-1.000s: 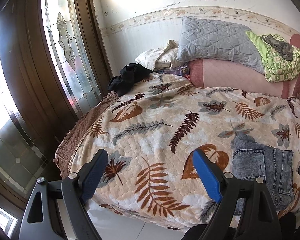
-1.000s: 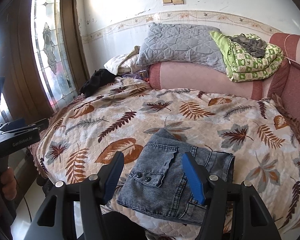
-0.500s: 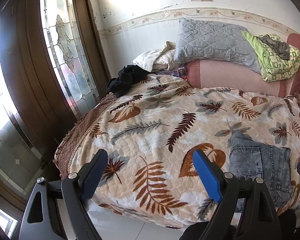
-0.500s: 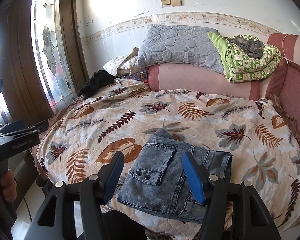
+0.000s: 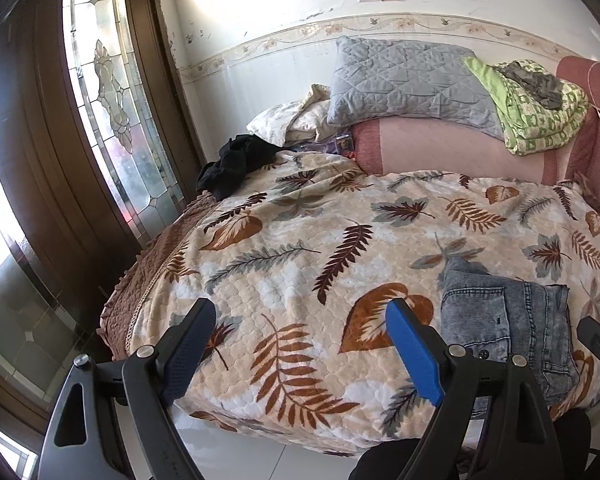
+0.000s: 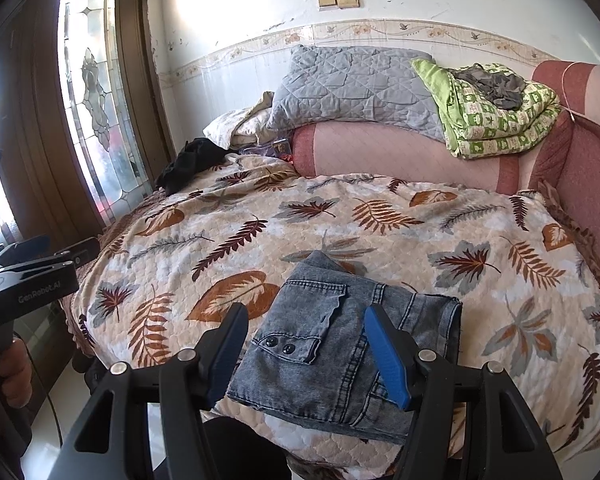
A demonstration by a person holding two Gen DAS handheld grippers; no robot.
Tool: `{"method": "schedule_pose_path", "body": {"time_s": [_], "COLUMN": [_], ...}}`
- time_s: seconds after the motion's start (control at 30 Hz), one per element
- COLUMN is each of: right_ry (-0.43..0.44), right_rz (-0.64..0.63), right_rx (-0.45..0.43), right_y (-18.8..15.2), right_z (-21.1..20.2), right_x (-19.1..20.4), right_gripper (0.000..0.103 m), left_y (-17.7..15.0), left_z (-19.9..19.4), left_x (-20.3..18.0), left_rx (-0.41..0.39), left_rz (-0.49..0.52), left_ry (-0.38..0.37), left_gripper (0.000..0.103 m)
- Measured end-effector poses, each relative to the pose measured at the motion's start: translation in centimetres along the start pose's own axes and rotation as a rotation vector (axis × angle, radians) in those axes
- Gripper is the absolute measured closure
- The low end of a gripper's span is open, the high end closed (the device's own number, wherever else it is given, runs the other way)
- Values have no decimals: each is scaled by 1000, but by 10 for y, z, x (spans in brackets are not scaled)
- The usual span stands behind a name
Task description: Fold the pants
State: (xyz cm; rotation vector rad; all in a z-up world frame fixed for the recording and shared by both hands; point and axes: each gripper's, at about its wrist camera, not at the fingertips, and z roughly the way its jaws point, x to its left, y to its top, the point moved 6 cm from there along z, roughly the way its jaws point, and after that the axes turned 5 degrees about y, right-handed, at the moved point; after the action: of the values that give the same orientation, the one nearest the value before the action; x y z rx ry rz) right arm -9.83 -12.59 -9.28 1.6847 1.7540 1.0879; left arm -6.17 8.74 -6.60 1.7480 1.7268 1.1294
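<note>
free: leaf bedspread (image 6: pixel 228 240) left of folded pants (image 6: pixel 340 344) | blocked: pillows (image 6: pixel 352 84) at wall

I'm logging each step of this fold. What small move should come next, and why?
Probably none on the cloth: draw both grippers back. The jeans already lie as a compact folded rectangle near the bedspread's front edge, and the left gripper and right gripper are open, holding nothing.
</note>
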Motion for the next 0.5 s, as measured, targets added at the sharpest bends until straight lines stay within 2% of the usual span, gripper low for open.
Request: {"method": "schedule_pose_path", "body": {"time_s": [0.5], "right_ry": [5], "right_rz": [37], "right_rx": [21], "right_y": [-8], "right_z": [7], "right_x": [-16], "right_gripper": [39], "left_y": [0], "left_z": [-5], "left_x": [-31], "left_rx": [-7], "left_rz": [58], "left_ry": [-55], "left_gripper": [16]}}
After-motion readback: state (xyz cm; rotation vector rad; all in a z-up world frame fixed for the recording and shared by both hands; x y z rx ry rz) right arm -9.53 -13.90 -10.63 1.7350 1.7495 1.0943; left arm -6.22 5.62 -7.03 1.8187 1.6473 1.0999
